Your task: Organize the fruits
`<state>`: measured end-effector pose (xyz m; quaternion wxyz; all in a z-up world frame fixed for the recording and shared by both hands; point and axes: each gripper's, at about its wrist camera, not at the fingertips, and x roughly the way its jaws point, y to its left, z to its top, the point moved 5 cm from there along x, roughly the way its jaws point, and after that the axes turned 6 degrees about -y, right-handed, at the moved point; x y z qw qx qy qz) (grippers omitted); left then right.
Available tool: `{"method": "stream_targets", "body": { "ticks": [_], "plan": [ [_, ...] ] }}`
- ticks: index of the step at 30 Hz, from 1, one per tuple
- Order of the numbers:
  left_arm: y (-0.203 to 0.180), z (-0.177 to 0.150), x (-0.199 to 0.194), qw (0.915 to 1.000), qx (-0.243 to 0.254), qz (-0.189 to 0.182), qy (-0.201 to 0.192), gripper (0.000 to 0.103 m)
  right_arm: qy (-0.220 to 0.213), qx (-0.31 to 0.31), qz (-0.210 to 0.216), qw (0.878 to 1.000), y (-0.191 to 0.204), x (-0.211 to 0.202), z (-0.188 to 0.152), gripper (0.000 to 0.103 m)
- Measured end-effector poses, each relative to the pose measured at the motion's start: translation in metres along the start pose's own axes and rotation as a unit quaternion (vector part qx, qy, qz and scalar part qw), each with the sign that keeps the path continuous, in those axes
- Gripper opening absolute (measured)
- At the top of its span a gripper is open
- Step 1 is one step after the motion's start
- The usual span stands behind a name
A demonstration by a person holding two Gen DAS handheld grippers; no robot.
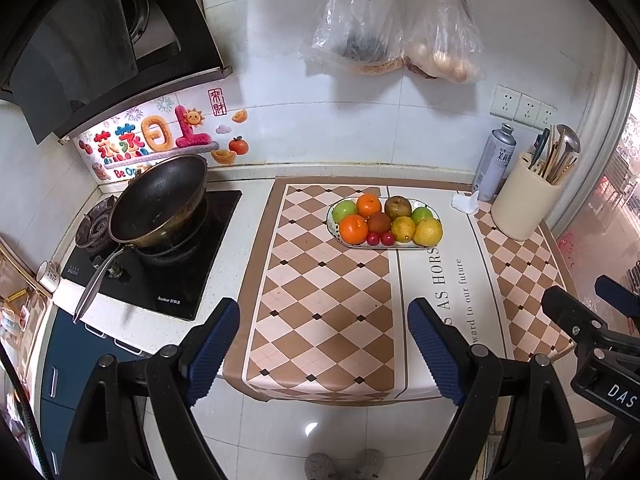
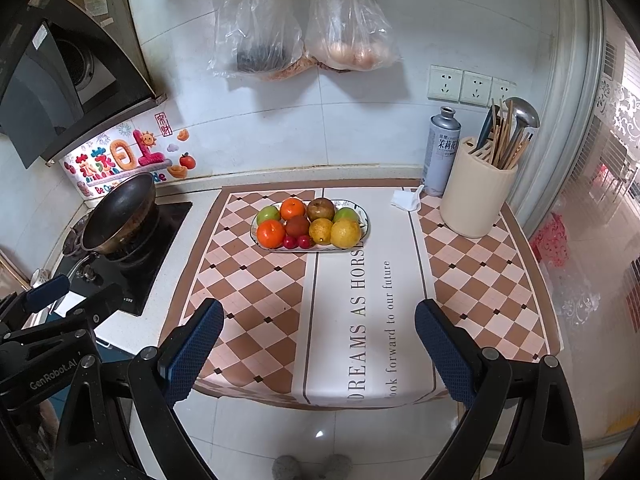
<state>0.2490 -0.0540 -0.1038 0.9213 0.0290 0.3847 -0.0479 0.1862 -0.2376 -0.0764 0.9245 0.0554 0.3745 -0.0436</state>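
Observation:
An oval plate (image 1: pixel 334 230) (image 2: pixel 363 210) sits at the back of the checked counter mat, piled with fruit: oranges (image 1: pixel 354 229) (image 2: pixel 271 233), green apples (image 1: pixel 344 210) (image 2: pixel 268 214), a brown pear (image 1: pixel 398 207) (image 2: pixel 320 209), yellow lemons (image 1: pixel 428 232) (image 2: pixel 345 233) and small red cherries (image 1: pixel 380 239) (image 2: pixel 296 242). My left gripper (image 1: pixel 324 344) is open and empty, held back over the counter's front edge. My right gripper (image 2: pixel 320 344) is open and empty, also at the front edge. Both are far from the plate.
A black wok (image 1: pixel 160 200) (image 2: pixel 120 212) sits on the stove at left. A cream utensil holder (image 1: pixel 524 208) (image 2: pixel 476 200), a spray can (image 1: pixel 494 162) (image 2: pixel 440 150) and a crumpled tissue (image 1: pixel 464 202) (image 2: pixel 408 200) stand at back right. Plastic bags (image 1: pixel 396 28) (image 2: pixel 304 24) hang on the wall.

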Motion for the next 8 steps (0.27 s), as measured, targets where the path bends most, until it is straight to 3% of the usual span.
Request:
{"method": "stream_targets", "body": {
  "ticks": [8],
  "plan": [
    [-0.0012, 0.0005, 0.0003, 1.0000, -0.001, 0.002, -0.006, 0.086, 0.001, 0.000, -0.001, 1.000, 0.0002, 0.0012, 0.0002, 0.099]
  ]
}}
